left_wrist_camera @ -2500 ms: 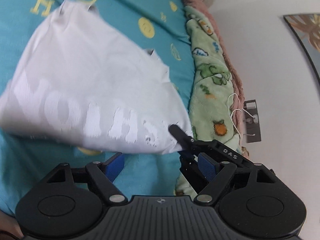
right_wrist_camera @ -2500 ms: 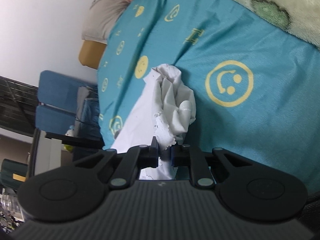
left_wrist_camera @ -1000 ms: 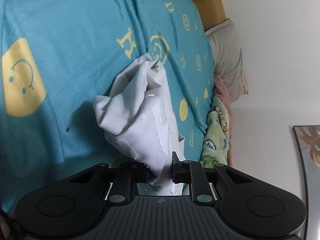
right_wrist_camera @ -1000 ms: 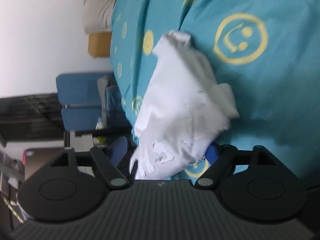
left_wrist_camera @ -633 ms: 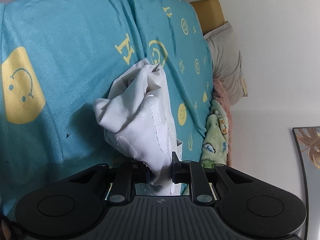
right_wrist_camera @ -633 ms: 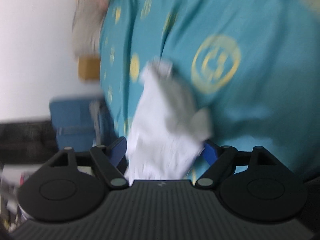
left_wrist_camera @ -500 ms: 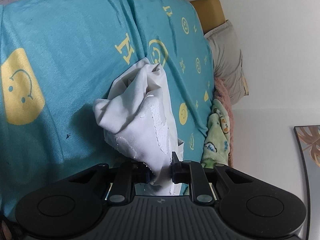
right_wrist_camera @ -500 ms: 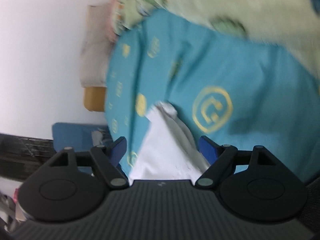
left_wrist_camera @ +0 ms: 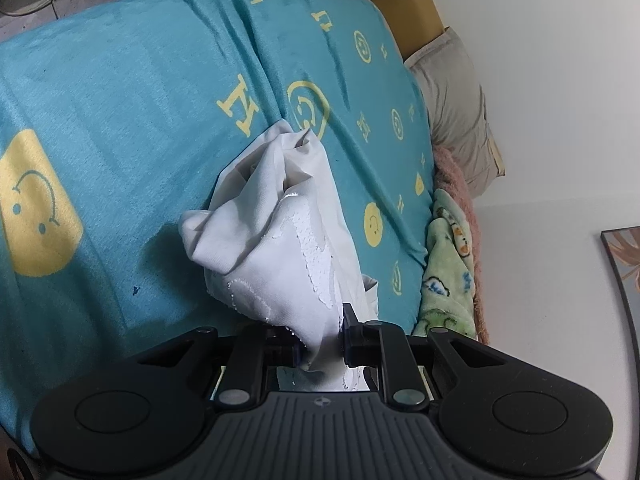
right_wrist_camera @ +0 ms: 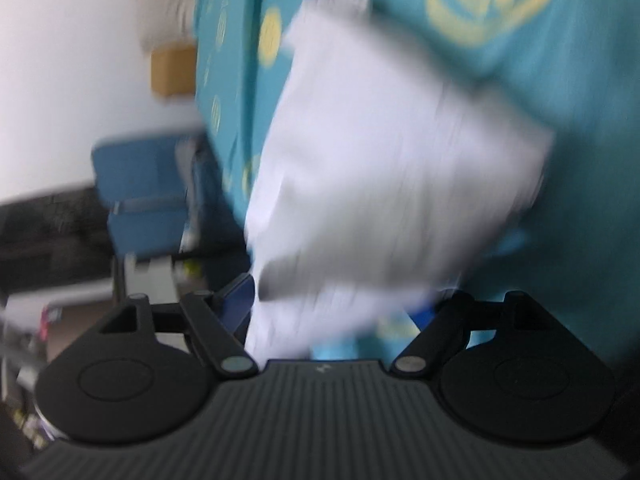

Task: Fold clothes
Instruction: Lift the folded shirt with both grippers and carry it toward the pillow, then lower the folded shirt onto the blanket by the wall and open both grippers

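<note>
Right wrist view badly motion-blurred; garment detail unreadable there. Right gripper (right_wrist_camera: 336, 300) spread wide, white shirt (right_wrist_camera: 384, 152) bunched just ahead between its fingers. Left gripper (left_wrist_camera: 320, 346) clamped on white shirt (left_wrist_camera: 280, 232), cloth hanging forward over teal blanket (left_wrist_camera: 120, 120).
</note>
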`<state>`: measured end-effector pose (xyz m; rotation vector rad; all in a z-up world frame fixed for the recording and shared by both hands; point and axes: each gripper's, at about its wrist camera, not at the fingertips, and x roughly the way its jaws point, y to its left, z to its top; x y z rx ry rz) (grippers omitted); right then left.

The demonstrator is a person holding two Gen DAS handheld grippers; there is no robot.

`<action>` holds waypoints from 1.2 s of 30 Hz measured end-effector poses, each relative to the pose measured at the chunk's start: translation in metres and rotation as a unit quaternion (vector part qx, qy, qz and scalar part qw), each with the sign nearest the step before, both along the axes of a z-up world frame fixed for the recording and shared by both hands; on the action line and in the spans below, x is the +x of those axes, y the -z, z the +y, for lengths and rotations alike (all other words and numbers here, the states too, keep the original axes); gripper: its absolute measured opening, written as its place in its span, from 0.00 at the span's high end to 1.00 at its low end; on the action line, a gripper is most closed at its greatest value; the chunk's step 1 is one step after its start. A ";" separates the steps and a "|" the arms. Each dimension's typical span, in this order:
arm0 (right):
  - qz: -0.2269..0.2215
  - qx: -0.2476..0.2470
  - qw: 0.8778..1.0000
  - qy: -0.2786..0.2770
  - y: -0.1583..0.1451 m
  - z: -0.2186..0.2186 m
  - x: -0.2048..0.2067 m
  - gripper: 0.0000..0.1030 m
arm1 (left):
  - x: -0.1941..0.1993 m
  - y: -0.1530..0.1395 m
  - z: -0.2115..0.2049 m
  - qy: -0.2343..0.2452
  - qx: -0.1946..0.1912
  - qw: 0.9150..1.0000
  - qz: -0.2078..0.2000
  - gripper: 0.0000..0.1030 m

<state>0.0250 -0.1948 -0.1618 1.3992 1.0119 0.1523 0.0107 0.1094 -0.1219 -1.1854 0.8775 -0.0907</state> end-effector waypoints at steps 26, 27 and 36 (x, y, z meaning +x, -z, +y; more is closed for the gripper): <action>-0.117 -0.143 0.975 0.120 -0.160 -0.097 -0.069 0.85 | 0.000 -0.113 -0.093 0.120 -0.053 0.991 -0.004 0.82; -0.117 -0.147 0.974 0.125 -0.166 -0.108 -0.070 0.85 | 0.004 -0.122 -0.106 0.132 -0.049 0.990 -0.006 0.82; -0.119 -0.202 0.956 0.179 -0.212 -0.240 -0.032 0.85 | 0.078 -0.179 -0.264 0.228 -0.027 0.972 -0.042 0.82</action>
